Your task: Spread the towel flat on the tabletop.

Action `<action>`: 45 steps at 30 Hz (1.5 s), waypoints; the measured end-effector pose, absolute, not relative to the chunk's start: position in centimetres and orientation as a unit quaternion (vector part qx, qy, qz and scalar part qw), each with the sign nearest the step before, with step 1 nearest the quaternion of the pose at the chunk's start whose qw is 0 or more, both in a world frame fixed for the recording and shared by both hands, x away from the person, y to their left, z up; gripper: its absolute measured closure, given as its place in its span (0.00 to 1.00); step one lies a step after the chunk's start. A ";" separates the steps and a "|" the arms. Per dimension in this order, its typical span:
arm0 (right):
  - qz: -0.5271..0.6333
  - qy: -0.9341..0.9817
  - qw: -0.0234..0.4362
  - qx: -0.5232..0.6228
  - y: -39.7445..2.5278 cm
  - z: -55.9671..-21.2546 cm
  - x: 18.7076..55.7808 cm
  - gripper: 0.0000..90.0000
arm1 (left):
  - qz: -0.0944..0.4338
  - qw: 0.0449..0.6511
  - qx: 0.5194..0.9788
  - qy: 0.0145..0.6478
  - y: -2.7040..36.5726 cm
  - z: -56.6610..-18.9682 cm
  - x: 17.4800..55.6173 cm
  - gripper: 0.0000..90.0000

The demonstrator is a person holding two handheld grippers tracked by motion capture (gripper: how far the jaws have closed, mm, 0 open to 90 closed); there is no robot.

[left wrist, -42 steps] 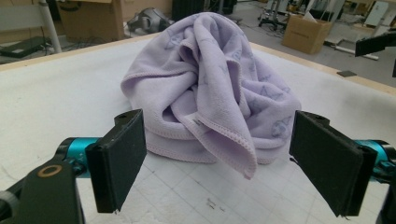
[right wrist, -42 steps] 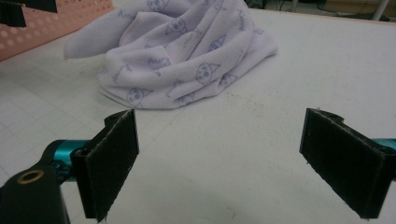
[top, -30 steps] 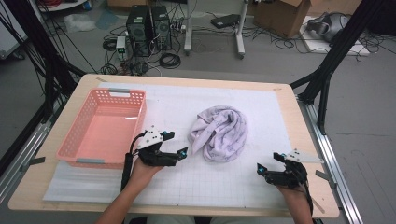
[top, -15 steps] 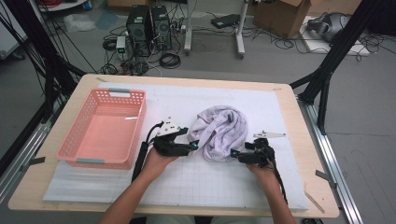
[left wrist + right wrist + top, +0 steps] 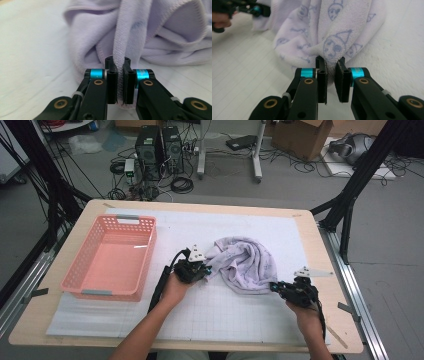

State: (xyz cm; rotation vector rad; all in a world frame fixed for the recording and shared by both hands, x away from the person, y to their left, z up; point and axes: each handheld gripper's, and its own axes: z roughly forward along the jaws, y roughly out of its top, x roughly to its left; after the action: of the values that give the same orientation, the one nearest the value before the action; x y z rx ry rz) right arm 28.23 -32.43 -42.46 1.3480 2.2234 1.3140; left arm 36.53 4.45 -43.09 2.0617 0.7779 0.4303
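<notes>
High view, left to right: pink basket [image 5: 107, 257] on the white mat [image 5: 220, 307], then left gripper [image 5: 199, 269] at the left edge of the crumpled lilac cloth [image 5: 245, 265] mid-table, then right gripper [image 5: 278, 287] at its lower right edge. Left gripper view: left jaws pressed together on a stitched fold of cloth [image 5: 140, 32], hem pinched between the pads. Right gripper view: right jaws a narrow gap apart, tips touching the printed cloth [image 5: 329, 30], fabric bulging between them but not squeezed.
</notes>
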 end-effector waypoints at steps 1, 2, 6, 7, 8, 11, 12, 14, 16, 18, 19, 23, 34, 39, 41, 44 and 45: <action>0.447 0.761 0.116 0.456 -32.7 -42.3 27.6 0.91 | 0.179 0.436 0.821 0.321 4.8 -43.0 36.7 0.94; 0.443 0.765 0.117 0.452 -33.0 -42.1 27.0 0.91 | 0.180 0.440 0.816 0.329 5.1 -43.0 36.9 0.94; 0.421 0.781 0.129 0.443 -34.1 -41.9 24.9 0.91 | 0.199 0.452 0.794 0.355 6.4 -42.6 37.3 0.95; 0.419 0.783 0.131 0.441 -34.3 -42.0 24.5 0.91 | 0.210 0.458 0.785 0.360 6.7 -42.3 37.3 0.95; 0.419 0.785 0.129 0.437 -34.7 -42.0 23.8 0.91 | 0.215 0.464 0.779 0.364 7.0 -41.9 37.5 0.95; 0.428 0.793 0.121 0.416 -35.2 -41.5 22.0 0.91 | 0.228 0.484 0.758 0.373 7.9 -40.9 38.0 0.95; 0.430 0.795 0.118 0.410 -35.2 -41.3 21.5 0.91 | 0.231 0.490 0.751 0.379 8.1 -40.6 38.2 0.95; 0.416 0.807 0.118 0.403 -35.1 -41.1 20.9 0.83 | 0.224 0.494 0.746 0.386 8.5 -40.5 38.7 0.95; 0.418 0.800 0.130 0.411 -35.2 -41.0 21.1 0.72 | 0.210 0.489 0.747 0.397 8.3 -40.8 38.9 0.88; 0.435 0.779 0.151 0.425 -35.4 -40.8 21.5 0.54 | 0.186 0.492 0.742 0.415 8.4 -41.0 38.9 0.65; 0.446 0.764 0.164 0.436 -35.6 -40.6 21.8 0.48 | 0.183 0.499 0.739 0.414 8.4 -41.1 38.7 0.60; 0.456 0.746 0.195 0.444 -35.7 -40.2 24.0 0.44 | 0.170 0.508 0.746 0.396 8.3 -40.8 37.9 0.51; 0.427 0.783 0.167 0.420 -32.1 -42.3 34.1 0.46 | 0.114 0.522 0.779 0.329 4.9 -40.2 35.5 0.42; 0.355 0.839 0.135 0.390 -29.4 -43.7 36.9 0.85 | 0.106 0.504 0.800 0.309 2.2 -41.1 36.1 0.39; 0.358 0.838 0.138 0.387 -29.2 -43.4 37.2 0.92 | 0.098 0.494 0.808 0.306 1.2 -41.7 36.2 0.39; 0.346 0.830 0.166 0.405 -29.1 -42.5 37.8 0.93 | 0.100 0.465 0.826 0.301 -0.4 -43.1 36.5 0.41; 0.346 0.826 0.174 0.409 -29.1 -42.2 37.9 0.94 | 0.106 0.456 0.831 0.301 -0.8 -43.4 36.6 0.41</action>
State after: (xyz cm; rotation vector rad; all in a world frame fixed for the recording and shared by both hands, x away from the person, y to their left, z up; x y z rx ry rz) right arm 37.94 -29.13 -42.16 1.1591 2.3418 0.9822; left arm 36.59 -0.80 -43.43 2.0481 0.7433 0.2613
